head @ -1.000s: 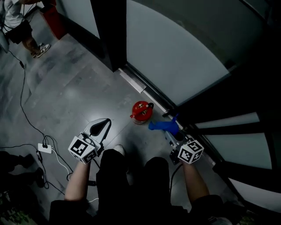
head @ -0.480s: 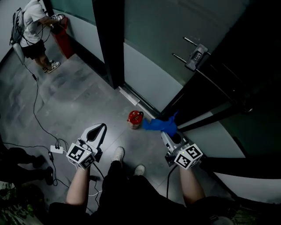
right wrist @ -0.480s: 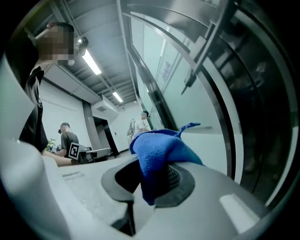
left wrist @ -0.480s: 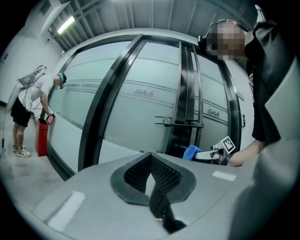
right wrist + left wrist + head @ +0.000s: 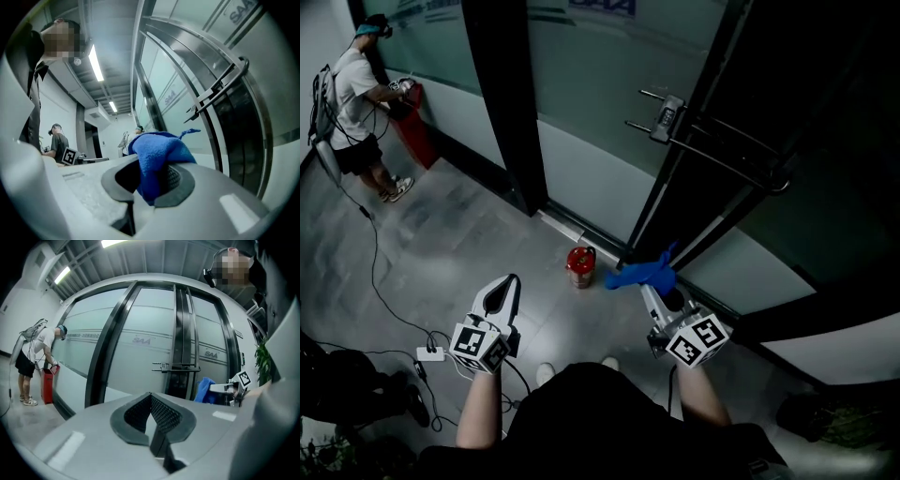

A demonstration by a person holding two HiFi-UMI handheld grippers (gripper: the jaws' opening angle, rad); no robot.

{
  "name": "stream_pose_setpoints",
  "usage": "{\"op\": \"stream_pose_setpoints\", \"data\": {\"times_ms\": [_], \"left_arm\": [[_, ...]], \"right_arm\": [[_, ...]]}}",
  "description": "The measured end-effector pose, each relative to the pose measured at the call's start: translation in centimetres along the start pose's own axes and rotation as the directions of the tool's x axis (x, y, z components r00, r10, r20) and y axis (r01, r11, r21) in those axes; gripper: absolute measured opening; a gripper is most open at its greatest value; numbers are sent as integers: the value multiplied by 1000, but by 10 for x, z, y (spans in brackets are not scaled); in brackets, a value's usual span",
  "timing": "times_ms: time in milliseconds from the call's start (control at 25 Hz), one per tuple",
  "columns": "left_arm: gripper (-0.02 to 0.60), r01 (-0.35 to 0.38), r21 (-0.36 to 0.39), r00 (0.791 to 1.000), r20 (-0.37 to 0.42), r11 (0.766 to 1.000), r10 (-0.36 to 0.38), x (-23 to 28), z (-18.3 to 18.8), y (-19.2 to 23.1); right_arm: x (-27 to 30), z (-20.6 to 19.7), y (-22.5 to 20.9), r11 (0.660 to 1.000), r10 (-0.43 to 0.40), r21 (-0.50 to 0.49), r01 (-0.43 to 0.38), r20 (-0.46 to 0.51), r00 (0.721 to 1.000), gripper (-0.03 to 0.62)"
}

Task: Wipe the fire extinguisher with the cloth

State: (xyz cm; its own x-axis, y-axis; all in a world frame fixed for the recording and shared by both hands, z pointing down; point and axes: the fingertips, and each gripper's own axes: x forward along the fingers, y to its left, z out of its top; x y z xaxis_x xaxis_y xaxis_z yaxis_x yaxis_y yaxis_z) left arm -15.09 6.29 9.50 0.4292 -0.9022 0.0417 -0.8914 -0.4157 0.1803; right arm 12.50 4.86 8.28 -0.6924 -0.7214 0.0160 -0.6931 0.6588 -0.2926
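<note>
A small red fire extinguisher [image 5: 579, 265] stands on the grey floor at the foot of the glass door. My right gripper [image 5: 649, 288] is held up to its right, well above the floor, and is shut on a blue cloth [image 5: 640, 275]. In the right gripper view the cloth [image 5: 158, 157] bulges out between the pads of the right gripper [image 5: 152, 173]. My left gripper [image 5: 504, 286] hangs to the left of the extinguisher, shut and empty. In the left gripper view, the left gripper [image 5: 151, 399] has its jaws meeting at a point, with the cloth [image 5: 205, 389] at the right.
Frosted glass doors with dark frames fill the far side, with a bar handle and lock [image 5: 666, 114]. A person [image 5: 352, 103] bends over a red box [image 5: 414, 136] at far left. Cables [image 5: 373, 272] and a power strip [image 5: 431, 354] lie on the floor.
The head view has lifted and pulled back, so the extinguisher looks smaller and farther off. Both grippers are higher above the floor. The cloth stays in the right gripper.
</note>
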Motion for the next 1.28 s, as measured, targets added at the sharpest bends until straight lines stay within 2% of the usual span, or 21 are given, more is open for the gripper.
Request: {"op": "stream_pose_setpoints", "data": {"times_ms": [80,280,560,640,880,1280], "left_arm": [[6,22,9,1000,6,1000,-23,-8,2,4],[6,50,-23,999,-5,999,-50,-17,2,12],[6,94,13,995,-12,995,-94,-32,3,16],[6,87,12,996,-7,996,-87,-38,2,20],[6,-1,15,999,37,1000,1,-58,11,41],[6,-22,20,999,36,1000,21,-71,7,46]], "right_arm": [[-2,4,8,1000,-24,-9,24,25,999,58],[-4,0,19,997,-78,11,78,57,995,58],[8,-14,41,997,-75,-22,76,40,996,58],[10,-16,45,997,-74,-25,74,37,997,58],[16,-17,51,998,-68,-9,68,33,997,57],[18,-21,59,998,-48,-28,49,8,999,55]]}}
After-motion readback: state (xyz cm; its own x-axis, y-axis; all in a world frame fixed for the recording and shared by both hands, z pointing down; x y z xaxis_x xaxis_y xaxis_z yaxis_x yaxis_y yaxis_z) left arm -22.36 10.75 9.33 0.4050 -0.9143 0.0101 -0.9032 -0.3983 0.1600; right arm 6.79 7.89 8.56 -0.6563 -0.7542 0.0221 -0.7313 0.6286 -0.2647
